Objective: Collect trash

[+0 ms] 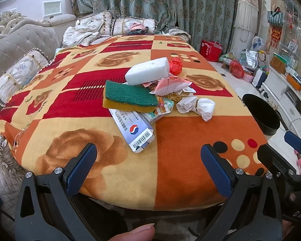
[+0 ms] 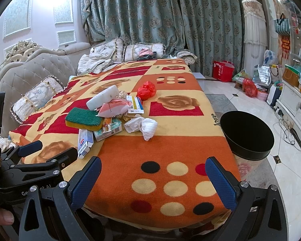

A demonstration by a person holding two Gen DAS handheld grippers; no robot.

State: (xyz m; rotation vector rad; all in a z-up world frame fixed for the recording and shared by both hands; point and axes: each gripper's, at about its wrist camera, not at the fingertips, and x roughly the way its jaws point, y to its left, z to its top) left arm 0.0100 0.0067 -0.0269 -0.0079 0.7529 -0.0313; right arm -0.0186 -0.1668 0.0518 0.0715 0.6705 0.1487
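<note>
A heap of trash lies on the patterned blanket (image 1: 180, 140) over the table: a green-and-yellow sponge (image 1: 128, 97) (image 2: 84, 119), a white foam block (image 1: 147, 71) (image 2: 102, 97), crumpled white tissue (image 1: 196, 105) (image 2: 142, 126), a red plastic bag (image 1: 175, 65) (image 2: 146, 90), a pink wrapper (image 1: 170, 85) (image 2: 114, 107) and a blue-and-white box (image 1: 137, 130) (image 2: 84, 141). A black bin (image 1: 260, 113) (image 2: 247, 135) stands at the table's right side. My left gripper (image 1: 148, 164) is open and empty at the near edge. My right gripper (image 2: 153, 178) is open and empty, also at the near edge.
A tufted sofa (image 1: 20, 40) with cushions runs along the left. Curtains (image 2: 160, 20) hang behind. Bags and clutter (image 2: 250, 84) sit on the tiled floor at the right, beside a white cabinet (image 2: 299, 104). Cables (image 2: 287, 128) lie on the floor.
</note>
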